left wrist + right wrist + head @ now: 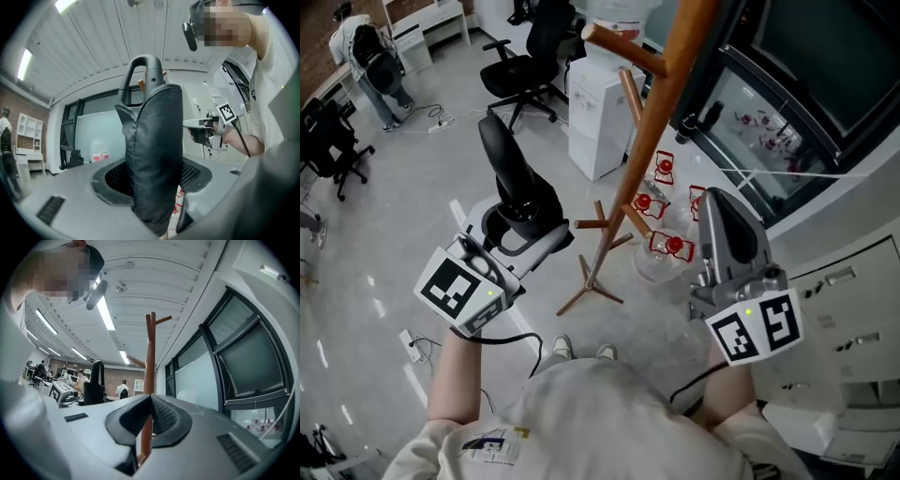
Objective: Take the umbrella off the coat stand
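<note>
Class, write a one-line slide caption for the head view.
Left gripper grips a folded black umbrella, apart from the wooden coat stand; right gripper holds nothing.

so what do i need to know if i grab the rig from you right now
Left gripper: shut on the folded black umbrella, held upright with its loop handle on top.
Right gripper: fingers together at the tips, nothing held, pointing toward the coat stand.
Done: the umbrella hangs on no hook and stands apart from the stand's pole, to its left in the head view.
Left: probably only to carry it away and set it down; the pictures show no set place for it.
</note>
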A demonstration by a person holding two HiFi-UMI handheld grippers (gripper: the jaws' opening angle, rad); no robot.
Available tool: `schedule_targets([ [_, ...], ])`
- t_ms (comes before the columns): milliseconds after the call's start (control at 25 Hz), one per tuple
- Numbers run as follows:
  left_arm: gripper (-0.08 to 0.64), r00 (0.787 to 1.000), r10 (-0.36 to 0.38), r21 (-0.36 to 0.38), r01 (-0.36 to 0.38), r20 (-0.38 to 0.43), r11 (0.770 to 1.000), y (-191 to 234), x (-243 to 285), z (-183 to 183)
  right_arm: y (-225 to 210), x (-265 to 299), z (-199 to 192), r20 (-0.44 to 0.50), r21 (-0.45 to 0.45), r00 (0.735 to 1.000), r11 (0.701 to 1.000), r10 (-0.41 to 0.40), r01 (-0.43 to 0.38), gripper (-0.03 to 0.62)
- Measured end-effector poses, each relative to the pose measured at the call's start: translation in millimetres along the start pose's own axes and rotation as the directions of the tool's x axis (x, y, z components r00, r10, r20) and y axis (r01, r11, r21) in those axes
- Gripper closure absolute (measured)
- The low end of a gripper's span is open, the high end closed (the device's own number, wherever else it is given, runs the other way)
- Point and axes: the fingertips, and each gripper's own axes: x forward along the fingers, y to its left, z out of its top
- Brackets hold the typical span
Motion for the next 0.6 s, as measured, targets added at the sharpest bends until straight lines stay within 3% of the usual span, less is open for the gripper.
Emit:
schedule_targets([
  [320,0.287,0.989,0.051,0.019,-0.054,0.141,0.998,-8,-20,62,-1,-15,27,0.097,-0.004,0.995,1.000,-0.026,0.027,0.584],
  [600,0.287,0.992,0.104,-0.009,-0.103,0.077,0.995,-12,-34,41,5,-22,6,0.045,0.009,0.999,1.000,-0.007,0.007,0.584],
])
